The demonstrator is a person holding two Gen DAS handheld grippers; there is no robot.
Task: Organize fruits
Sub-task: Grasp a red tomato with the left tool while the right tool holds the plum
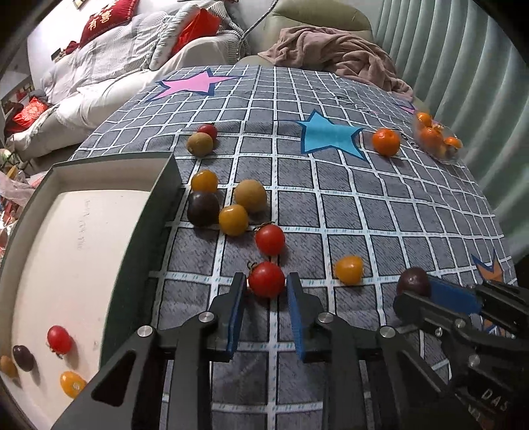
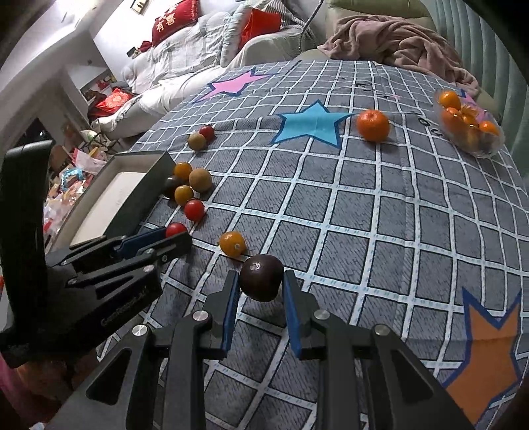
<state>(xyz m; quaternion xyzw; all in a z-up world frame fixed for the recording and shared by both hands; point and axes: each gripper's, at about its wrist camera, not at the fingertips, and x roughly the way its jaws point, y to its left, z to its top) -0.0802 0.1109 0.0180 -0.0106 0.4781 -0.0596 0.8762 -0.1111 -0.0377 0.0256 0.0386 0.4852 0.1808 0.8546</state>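
To the left of the left gripper (image 1: pixel 266 285), a grey box (image 1: pixel 150 211) was seen with four small fruits inside: red, dark, brown and yellow. Far ahead and to the right, a clear bowl (image 2: pixel 469 124) was filled with oranges. A red tomato (image 1: pixel 266 279) was pinched between the left pads; a dark plum (image 2: pixel 261 277) was clamped in the right gripper (image 2: pixel 260 287). A yellow tomato (image 2: pixel 232 244) was left between both tools. "有喜" was read on a red cushion (image 2: pixel 172 20).
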